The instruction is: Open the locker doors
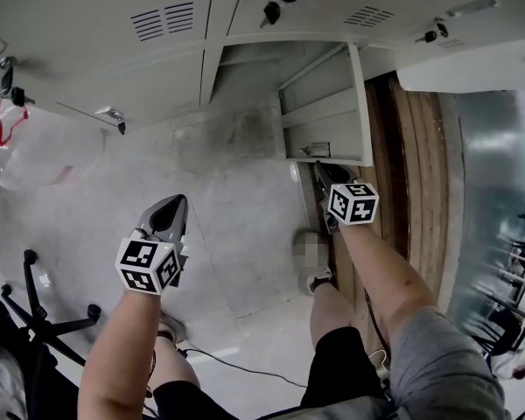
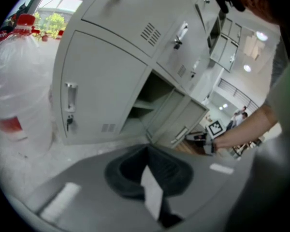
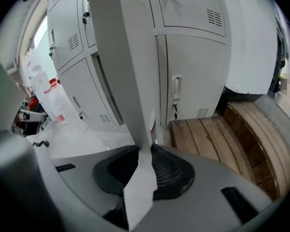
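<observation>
A bank of grey lockers [image 1: 166, 24] stands ahead. One lower locker door [image 1: 324, 116] is swung open toward me. My right gripper [image 1: 319, 171] is at that door's free edge. In the right gripper view the door's thin edge [image 3: 123, 57] runs down between the jaws of the right gripper [image 3: 144, 151], and both pads press on it. My left gripper [image 1: 171, 210] hangs over the floor to the left, apart from the lockers, shut and holding nothing. From the left gripper view, past the left gripper [image 2: 147, 151], the open door [image 2: 176, 122] and the right gripper [image 2: 198, 138] show.
A big clear water bottle [image 1: 35, 147] with a red cap stands at the left by the lockers. An office chair base [image 1: 44, 318] sits low left. Wooden boards [image 1: 416, 173] lie right of the open door. A cable [image 1: 236, 366] crosses the floor near my feet.
</observation>
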A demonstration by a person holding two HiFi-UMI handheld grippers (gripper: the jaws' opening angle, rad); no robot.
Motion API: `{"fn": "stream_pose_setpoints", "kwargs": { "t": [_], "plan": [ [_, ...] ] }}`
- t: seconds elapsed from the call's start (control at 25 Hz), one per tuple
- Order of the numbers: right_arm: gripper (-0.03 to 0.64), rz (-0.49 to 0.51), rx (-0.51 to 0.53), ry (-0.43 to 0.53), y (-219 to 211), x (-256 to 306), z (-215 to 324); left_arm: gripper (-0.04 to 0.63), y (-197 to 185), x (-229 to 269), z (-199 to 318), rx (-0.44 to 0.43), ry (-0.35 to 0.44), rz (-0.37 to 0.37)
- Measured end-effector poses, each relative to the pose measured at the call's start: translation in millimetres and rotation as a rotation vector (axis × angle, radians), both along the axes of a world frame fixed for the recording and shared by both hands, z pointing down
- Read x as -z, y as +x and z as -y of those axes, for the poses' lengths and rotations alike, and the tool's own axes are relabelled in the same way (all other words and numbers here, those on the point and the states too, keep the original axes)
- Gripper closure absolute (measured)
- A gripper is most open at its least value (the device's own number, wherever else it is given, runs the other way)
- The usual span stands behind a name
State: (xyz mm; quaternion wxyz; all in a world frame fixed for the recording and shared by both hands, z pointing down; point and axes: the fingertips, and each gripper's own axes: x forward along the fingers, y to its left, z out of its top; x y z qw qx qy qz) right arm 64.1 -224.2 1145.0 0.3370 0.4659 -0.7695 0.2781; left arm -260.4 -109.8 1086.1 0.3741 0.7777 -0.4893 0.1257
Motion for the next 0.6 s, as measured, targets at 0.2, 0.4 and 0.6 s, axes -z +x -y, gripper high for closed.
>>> {"fn": "stream_pose_setpoints", "kwargs": {
  "t": [0.2, 0.4, 0.6],
  "plan": [
    [0.534, -0.090, -0.056, 0.026, 52, 0, 18, 0.591, 11, -4, 2, -0.011, -0.007, 0.001],
    [0.532, -0.158, -0.067, 0.027, 82, -1, 39, 0.591, 19, -4, 4, -0.021, -0.005, 0.000],
    [0.531, -0.152, -0.095, 0.036, 82, -2, 39, 0.591, 20, -3, 6, -0.015, -0.004, -0.002]
  ]
}}
